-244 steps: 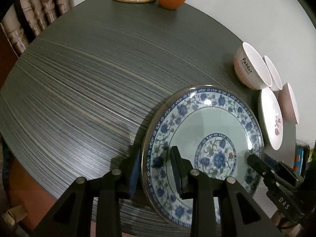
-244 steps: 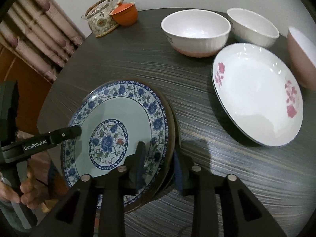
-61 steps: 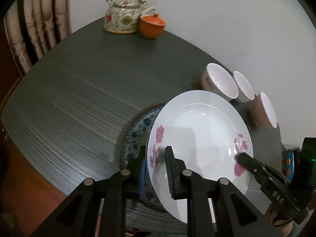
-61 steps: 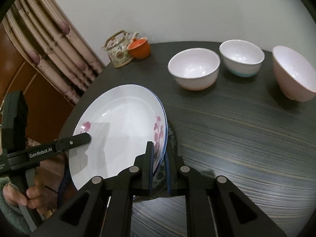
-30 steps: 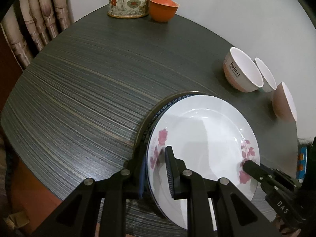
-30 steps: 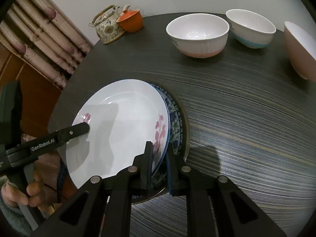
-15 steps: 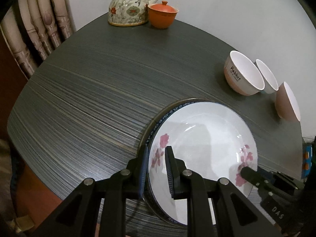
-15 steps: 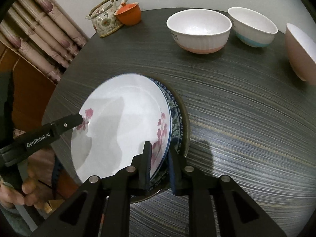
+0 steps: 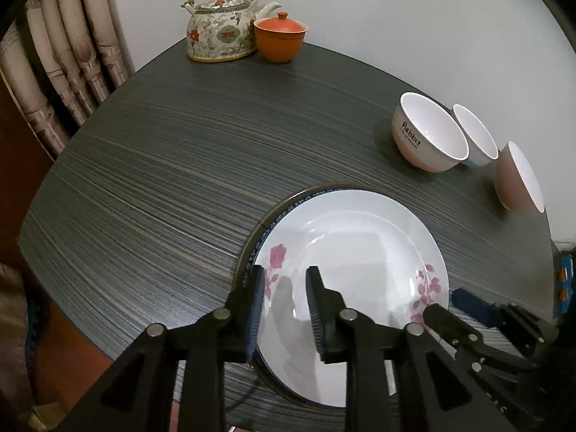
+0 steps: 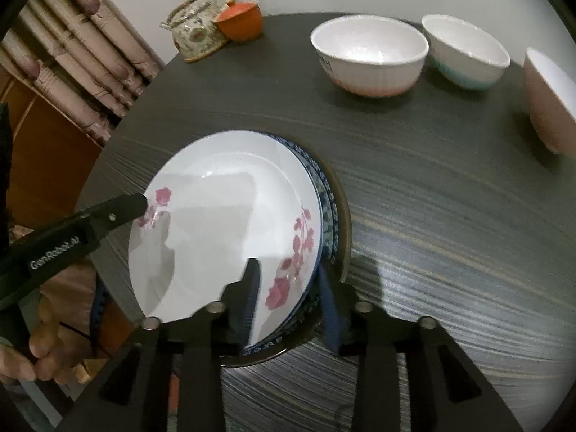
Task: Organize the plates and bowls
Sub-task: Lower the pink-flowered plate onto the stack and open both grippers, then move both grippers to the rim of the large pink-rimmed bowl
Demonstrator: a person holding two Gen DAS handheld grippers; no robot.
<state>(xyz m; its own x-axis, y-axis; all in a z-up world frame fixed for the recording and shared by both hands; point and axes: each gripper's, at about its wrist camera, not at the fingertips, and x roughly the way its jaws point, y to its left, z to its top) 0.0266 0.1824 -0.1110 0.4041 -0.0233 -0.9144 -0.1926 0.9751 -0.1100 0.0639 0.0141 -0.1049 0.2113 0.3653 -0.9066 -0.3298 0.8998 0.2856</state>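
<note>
Step in hand: the white plate (image 9: 354, 273) with pink flowers lies on the blue-patterned plate (image 10: 329, 212), and both grippers are letting go of it; I judge this the release at the end of the plate-stacking step.
Plate stack: near edge of the desk (image 9: 172, 165), the white plate sitting slightly off-centre, so a crescent of blue rim shows along one side.
Left gripper (image 9: 284, 309): its fingers are parting, a modest gap, the near-left rim of the white plate between them but no pad visibly pressing on it.
Right gripper (image 10: 289, 306): its fingers are parting too, the gap a little wider, straddling the rims of both plates on the right of the stack; the pads look clear of the rim.
Bowls: three stand loose at the far right of the desk, the ribbed white bowl (image 10: 369, 55), the white bowl with a teal base (image 10: 466, 55) just beside it, and the pink bowl (image 10: 550, 102) nearest the edge.
Other things: a flowered teapot (image 9: 221, 25) and an orange lidded cup (image 9: 280, 37) touch at the far side.
Next move, as I judge it: widen both pairs of fingers fully, draw them back off the rims without dragging the top plate, then reach to the far right for a bowl to nest.
</note>
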